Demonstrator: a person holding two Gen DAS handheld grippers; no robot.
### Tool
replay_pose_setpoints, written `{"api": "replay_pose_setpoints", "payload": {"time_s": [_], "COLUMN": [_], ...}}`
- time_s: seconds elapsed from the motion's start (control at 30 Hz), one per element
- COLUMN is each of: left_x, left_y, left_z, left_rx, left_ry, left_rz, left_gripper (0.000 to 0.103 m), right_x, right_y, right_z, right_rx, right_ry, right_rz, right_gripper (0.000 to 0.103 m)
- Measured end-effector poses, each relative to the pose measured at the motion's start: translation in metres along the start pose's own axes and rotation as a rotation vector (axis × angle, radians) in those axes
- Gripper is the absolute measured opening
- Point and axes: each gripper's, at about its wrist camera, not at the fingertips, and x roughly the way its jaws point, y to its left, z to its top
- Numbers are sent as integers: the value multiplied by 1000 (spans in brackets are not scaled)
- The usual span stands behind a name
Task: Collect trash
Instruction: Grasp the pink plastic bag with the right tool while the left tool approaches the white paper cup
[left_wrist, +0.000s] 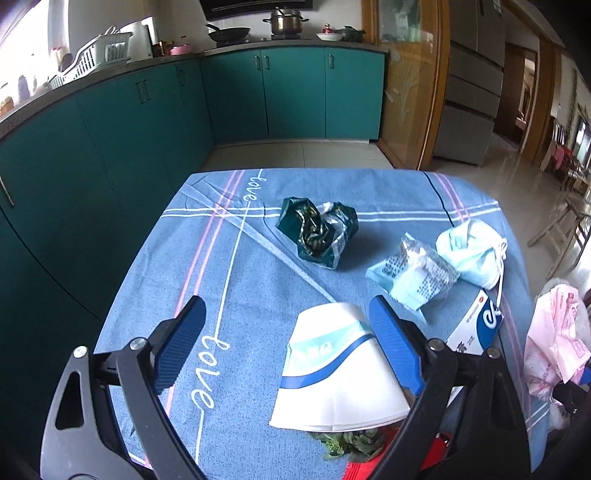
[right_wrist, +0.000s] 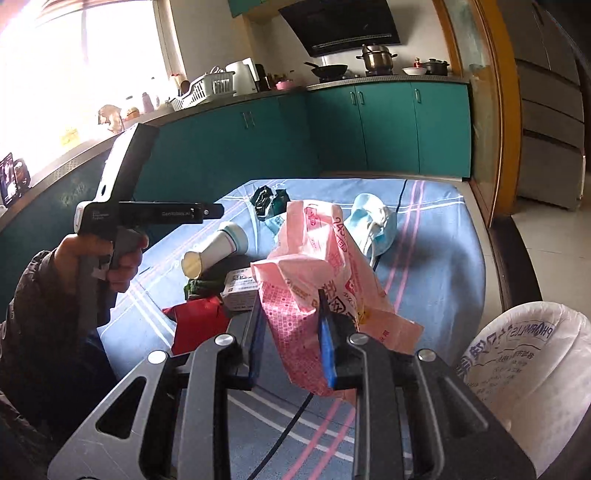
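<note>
My left gripper (left_wrist: 286, 301) is open over the blue tablecloth (left_wrist: 229, 258). A white paper cup (left_wrist: 332, 369) lies on its side between its fingers, close to the right finger (left_wrist: 395, 343), and the pads are not pressing on it. Beyond lie a crumpled dark green wrapper (left_wrist: 317, 230), a clear packet (left_wrist: 410, 277), a blue face mask (left_wrist: 472, 254) and a white and blue box (left_wrist: 476, 328). My right gripper (right_wrist: 291, 306) is shut on a pink plastic bag (right_wrist: 306, 258), which stands up crumpled above the table.
A white printed plastic bag (right_wrist: 528, 369) bulges at the table's right side. Green leaves (left_wrist: 347, 443) and a red packet (right_wrist: 195, 321) lie near the front edge. A hand (right_wrist: 110, 254) holds the left gripper's handle. Teal cabinets (left_wrist: 147, 129) run behind and to the left.
</note>
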Motion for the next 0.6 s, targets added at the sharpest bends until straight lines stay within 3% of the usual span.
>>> {"api": "replay_pose_setpoints", "payload": {"time_s": [0.6], "left_x": [9], "left_y": [-11], "left_z": [-12], "left_rx": [43], "left_ry": [77], "left_rz": [-53], "left_gripper": [93], "right_x": [6], "right_y": [9], "right_z": [-5], "right_rx": [-23], "right_ry": [27], "right_rz": [-1], "right_gripper": [27]}}
